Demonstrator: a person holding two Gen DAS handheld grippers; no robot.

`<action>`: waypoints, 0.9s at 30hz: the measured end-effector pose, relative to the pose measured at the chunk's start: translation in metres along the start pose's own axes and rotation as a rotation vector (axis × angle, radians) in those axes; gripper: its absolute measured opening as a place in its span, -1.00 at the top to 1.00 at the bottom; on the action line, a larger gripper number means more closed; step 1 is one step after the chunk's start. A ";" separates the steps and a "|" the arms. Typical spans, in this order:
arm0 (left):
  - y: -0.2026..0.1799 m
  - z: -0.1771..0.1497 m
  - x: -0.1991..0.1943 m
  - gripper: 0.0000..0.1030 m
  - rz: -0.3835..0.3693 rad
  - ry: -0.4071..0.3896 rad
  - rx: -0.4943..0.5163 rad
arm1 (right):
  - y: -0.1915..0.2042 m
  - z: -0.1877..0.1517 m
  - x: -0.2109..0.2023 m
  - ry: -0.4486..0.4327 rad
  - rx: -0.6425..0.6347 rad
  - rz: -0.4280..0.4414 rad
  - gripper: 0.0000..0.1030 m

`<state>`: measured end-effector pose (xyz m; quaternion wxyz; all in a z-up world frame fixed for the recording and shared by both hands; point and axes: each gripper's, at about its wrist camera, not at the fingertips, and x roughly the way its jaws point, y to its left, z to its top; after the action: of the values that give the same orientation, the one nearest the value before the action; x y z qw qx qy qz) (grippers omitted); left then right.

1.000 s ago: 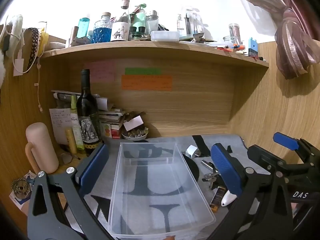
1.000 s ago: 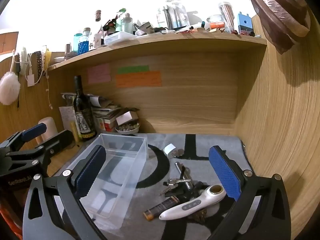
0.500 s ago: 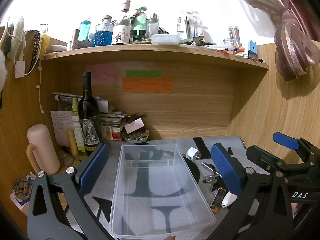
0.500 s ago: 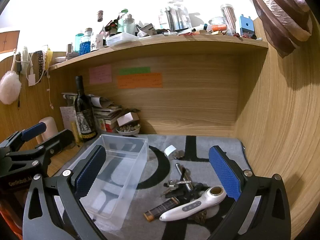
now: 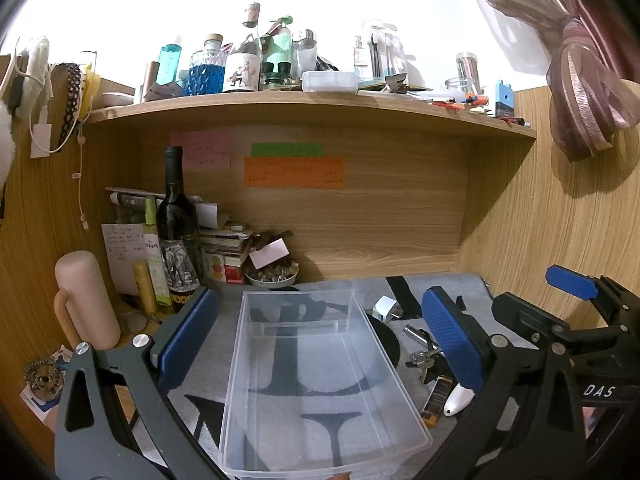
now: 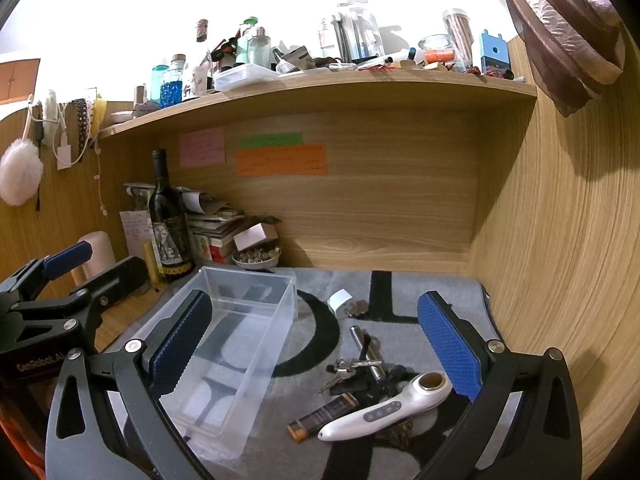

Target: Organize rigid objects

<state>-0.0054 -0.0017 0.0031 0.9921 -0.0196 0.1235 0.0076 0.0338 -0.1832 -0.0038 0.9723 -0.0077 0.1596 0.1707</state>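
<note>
Wooden walls box me in: a side panel at left, a back panel under the cluttered shelf (image 5: pixel 312 100), and a curved wooden wall close on the right. At far left I see a pale pink flask (image 5: pixel 86 300) and a dark wine bottle (image 5: pixel 176 228) crowding the back corner of the table, with stacked books and a small bowl of stones (image 5: pixel 272 276) beside them.

My left gripper (image 5: pixel 320 332) has its blue-padded fingers (image 5: pixel 188 330) spread wide, empty, framing the clear rectangular plastic bin (image 5: pixel 316 396), which sits empty on the grey mat with black lettering (image 6: pixel 420 292).

Right of the bin, bare mat lies behind the small pile. A white plug adapter (image 6: pixel 339 300) lies apart behind it. The pile holds a bunch of metal keys (image 6: pixel 356 364), a brown and orange lighter (image 6: pixel 324 418), and a white handheld device with a round head (image 6: pixel 388 410), lying close together.

My right gripper (image 6: pixel 316 344) is also wide and empty, above that pile.
</note>
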 end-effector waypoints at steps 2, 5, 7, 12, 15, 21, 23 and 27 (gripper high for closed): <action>0.001 0.000 0.001 -1.00 -0.001 -0.001 0.000 | 0.000 0.000 0.000 -0.002 0.001 -0.001 -1.00; 0.000 0.000 0.000 -1.00 0.002 0.000 -0.002 | -0.001 0.000 0.000 -0.002 0.003 -0.001 -1.00; 0.000 0.000 0.000 -1.00 0.002 -0.001 -0.002 | -0.001 0.000 0.000 -0.003 0.003 -0.001 -1.00; 0.000 0.000 0.000 -1.00 0.002 -0.002 0.000 | -0.002 0.001 -0.001 -0.007 0.002 0.003 -1.00; 0.000 -0.001 0.000 -1.00 0.002 -0.001 -0.002 | -0.002 0.001 -0.001 -0.009 0.003 0.002 -1.00; 0.000 0.000 0.000 -1.00 -0.001 -0.002 -0.003 | -0.002 0.001 -0.001 -0.010 0.002 0.005 -1.00; 0.000 0.000 0.000 -1.00 0.000 -0.001 -0.003 | -0.001 0.001 -0.002 -0.012 0.002 0.005 -1.00; 0.001 0.000 -0.001 -1.00 -0.001 -0.002 -0.005 | 0.000 0.001 -0.002 -0.011 0.001 0.005 -1.00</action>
<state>-0.0063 -0.0011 0.0031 0.9922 -0.0220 0.1222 0.0072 0.0323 -0.1837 -0.0018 0.9728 -0.0060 0.1543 0.1729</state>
